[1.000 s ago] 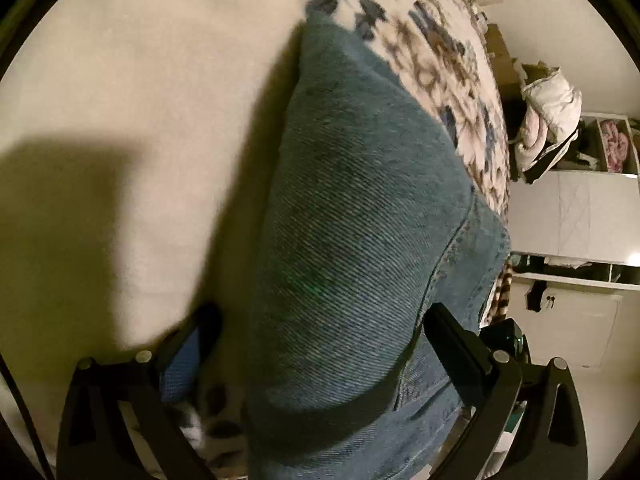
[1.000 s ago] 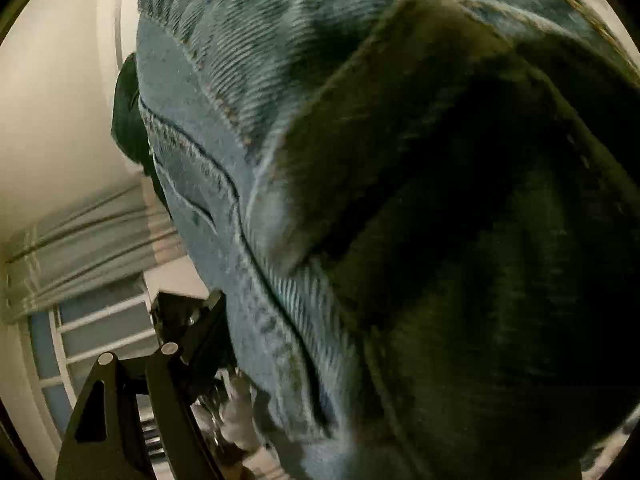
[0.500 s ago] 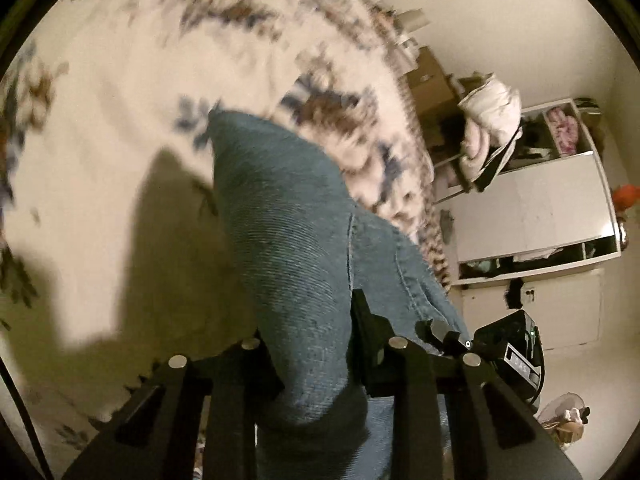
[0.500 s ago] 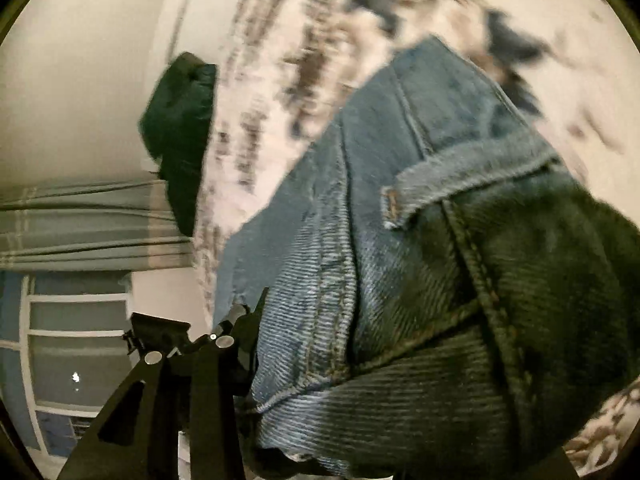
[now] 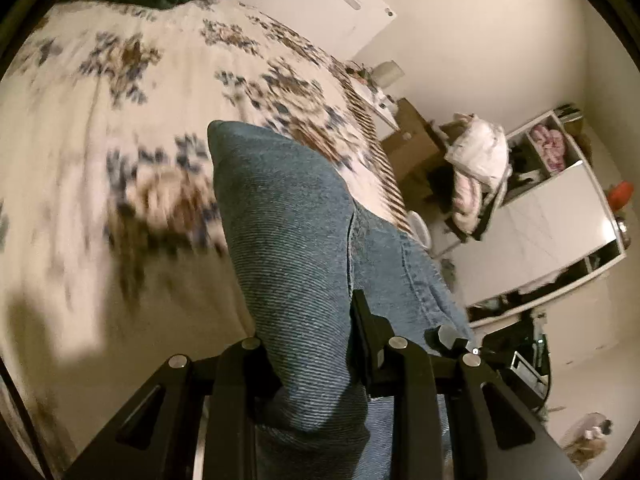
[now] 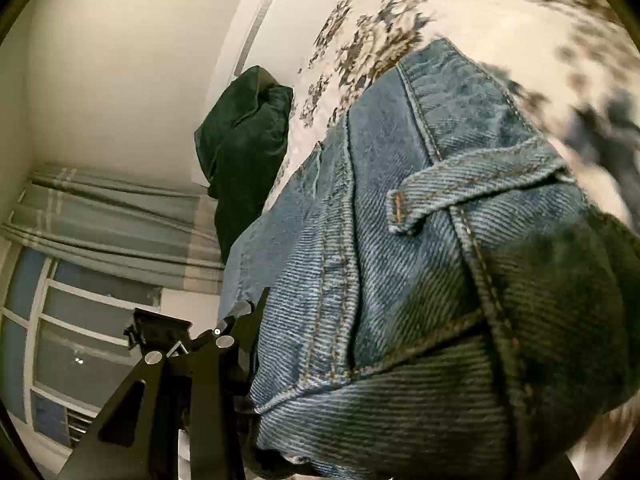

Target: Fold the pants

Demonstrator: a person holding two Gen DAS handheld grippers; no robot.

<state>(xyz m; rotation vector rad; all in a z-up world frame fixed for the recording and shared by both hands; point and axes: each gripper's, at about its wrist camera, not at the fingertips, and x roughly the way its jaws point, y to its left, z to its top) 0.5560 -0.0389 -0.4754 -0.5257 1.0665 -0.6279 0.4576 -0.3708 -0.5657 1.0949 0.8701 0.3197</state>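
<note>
Left wrist view: the left gripper (image 5: 310,344) points down at a slant over the flowery bedspread (image 5: 100,128). Its two black fingers are squeezed tight on a fold of the blue jeans (image 5: 288,240), which hang from it down toward the bed. Right wrist view: the right gripper (image 6: 320,380) also tilts down, clamped on the waistband end of the jeans (image 6: 400,280). Only its left finger shows; denim hides the other. A dark green pillow (image 6: 244,140) lies behind.

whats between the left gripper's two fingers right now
A bunched fold of the jeans, clamped between the left gripper's fingers; the left wrist view shows it.
</note>
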